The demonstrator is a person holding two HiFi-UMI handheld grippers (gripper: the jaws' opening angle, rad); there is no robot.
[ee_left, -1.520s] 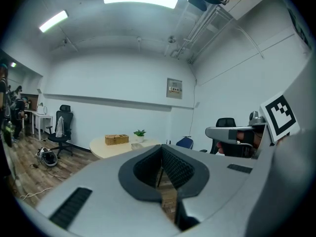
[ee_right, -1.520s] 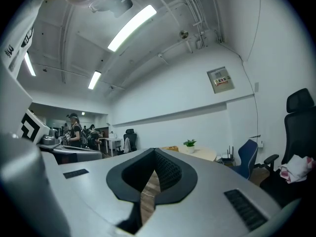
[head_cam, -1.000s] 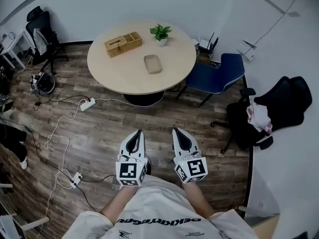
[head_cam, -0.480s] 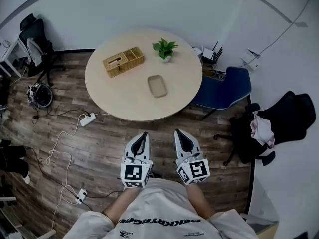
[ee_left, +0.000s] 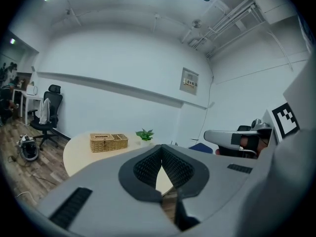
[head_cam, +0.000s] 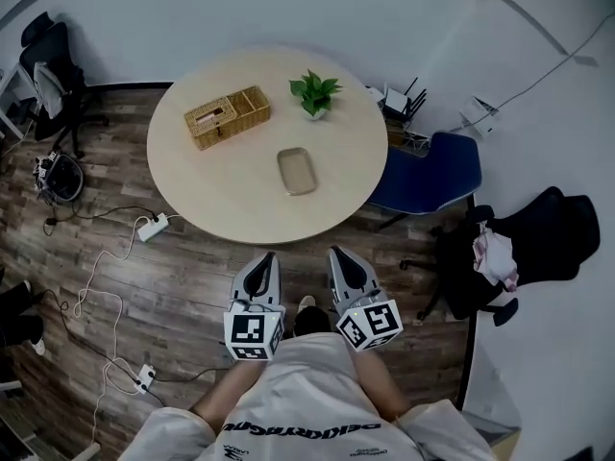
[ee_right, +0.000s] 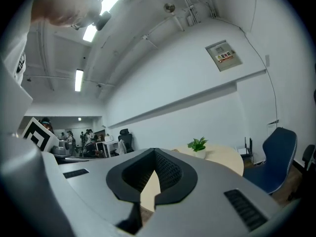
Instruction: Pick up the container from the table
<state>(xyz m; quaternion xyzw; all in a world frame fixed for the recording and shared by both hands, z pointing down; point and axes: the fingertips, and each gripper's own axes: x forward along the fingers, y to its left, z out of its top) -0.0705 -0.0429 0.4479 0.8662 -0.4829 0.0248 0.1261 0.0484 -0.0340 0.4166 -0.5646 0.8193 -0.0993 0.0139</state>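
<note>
Currently, the shallow beige container point(head_cam: 297, 171) is located on the round table point(head_cam: 216, 195), well apart at 12 o'clock, its long axis 12-to-6. The left gripper point(head_cam: 268, 258) and right gripper point(head_cam: 335, 255) are pressed together, empty; neither is judged nearer.

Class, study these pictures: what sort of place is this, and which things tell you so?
Probably an office meeting corner: a round table with a blue chair beside it, a black swivel chair near the wall, and a power strip with cables on the wooden floor.
</note>
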